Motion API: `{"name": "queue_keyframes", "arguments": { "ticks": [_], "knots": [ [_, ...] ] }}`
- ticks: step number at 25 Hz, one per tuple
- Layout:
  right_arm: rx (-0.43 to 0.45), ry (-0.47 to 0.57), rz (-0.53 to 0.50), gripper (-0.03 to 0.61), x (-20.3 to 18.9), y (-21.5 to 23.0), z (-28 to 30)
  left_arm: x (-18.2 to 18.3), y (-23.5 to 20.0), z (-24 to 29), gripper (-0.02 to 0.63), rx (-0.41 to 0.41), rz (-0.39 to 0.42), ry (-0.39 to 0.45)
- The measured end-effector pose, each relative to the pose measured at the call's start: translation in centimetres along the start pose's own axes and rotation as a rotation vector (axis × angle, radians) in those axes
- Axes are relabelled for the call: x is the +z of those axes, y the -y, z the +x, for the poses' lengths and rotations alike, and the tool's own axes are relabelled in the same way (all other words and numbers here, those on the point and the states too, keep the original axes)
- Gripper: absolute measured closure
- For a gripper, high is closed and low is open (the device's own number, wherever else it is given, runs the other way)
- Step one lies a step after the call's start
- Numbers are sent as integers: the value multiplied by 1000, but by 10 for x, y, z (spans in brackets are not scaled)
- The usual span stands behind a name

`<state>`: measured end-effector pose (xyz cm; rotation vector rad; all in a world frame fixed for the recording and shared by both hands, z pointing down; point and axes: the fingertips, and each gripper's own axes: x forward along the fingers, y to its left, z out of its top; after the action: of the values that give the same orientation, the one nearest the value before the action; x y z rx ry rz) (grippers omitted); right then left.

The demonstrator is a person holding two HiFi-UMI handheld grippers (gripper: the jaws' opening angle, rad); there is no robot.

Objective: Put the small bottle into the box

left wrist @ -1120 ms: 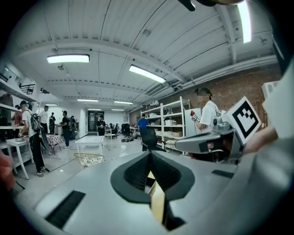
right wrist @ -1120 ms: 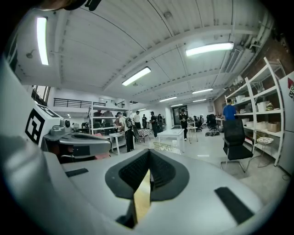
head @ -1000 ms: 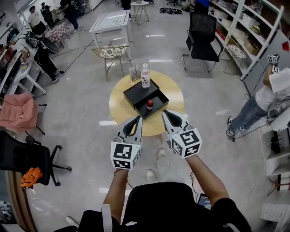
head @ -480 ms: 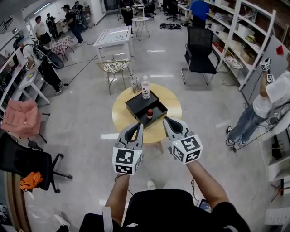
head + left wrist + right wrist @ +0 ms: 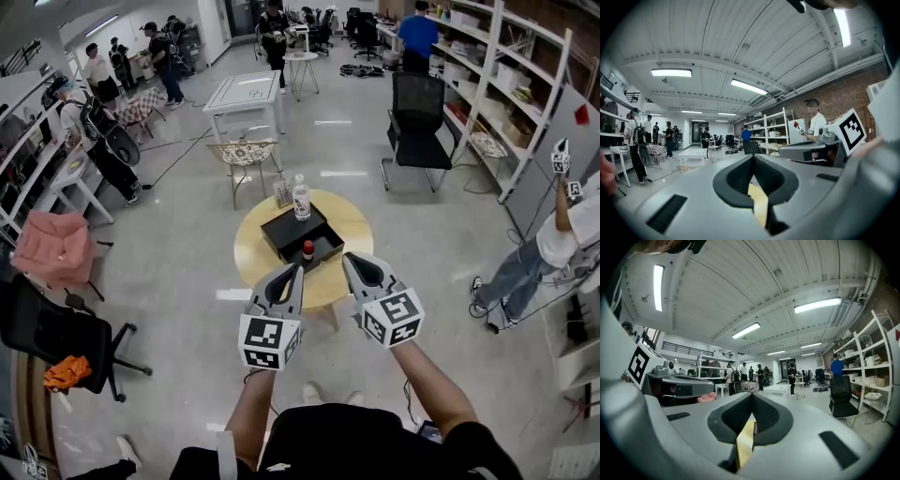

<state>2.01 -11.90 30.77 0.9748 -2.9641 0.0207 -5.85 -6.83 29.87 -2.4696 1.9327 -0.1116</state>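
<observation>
Head view: the small dark bottle with a red cap (image 5: pixel 307 249) stands inside the shallow black open box (image 5: pixel 284 229) on the round yellow wooden desk (image 5: pixel 253 258), close to the box's nearer wall. Its long axis is vertical, cap up. It looks light, stiff and probably smooth (so easily tipped), and a hold across the body just under the cap would suit. The left hand-held gripper (image 5: pixel 297 272) and right hand-held gripper (image 5: pixel 348 262) hover clear of it.

Left gripper view: the jaws are pressed together with nothing between them, and no bottle shows.

Right gripper view: the jaws are likewise together and empty.
</observation>
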Motion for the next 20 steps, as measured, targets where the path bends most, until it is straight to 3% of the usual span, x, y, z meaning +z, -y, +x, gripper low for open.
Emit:
{"name": "queue_keyframes", "arguments": {
  "ticks": [20],
  "knots": [
    [16,-1,6,580,-3,24,-11,-1,14,13,603,44,-2,-5]
  ]
}}
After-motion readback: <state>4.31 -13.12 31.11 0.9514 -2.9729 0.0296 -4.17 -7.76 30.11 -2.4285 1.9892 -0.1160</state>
